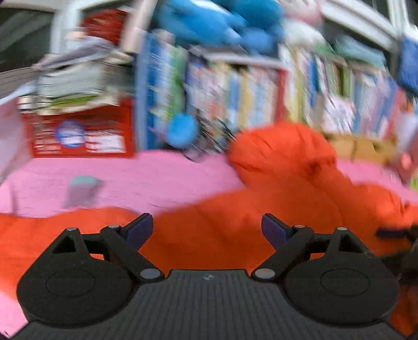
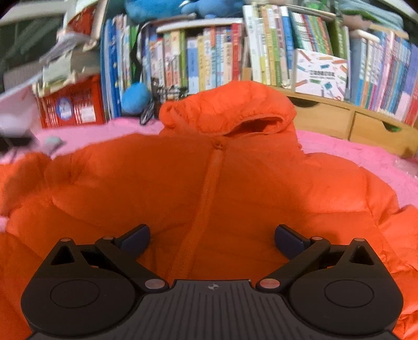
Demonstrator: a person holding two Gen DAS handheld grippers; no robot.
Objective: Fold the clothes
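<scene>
Orange hooded puffer jacket (image 2: 209, 183) spread zip-up on pink cloth (image 2: 365, 154), beneath and ahead of both jaws, left gripper (image 1: 206, 230) wide open, empty, right gripper (image 2: 212, 240) wide open, empty, zip between its jaws.

Behind your work you see a crowded bookshelf (image 2: 235, 52), blue plush toys (image 2: 162, 7) on top, wooden drawers (image 2: 339, 120) beneath, and a pink cover (image 2: 352, 154) spread across the surface.
</scene>
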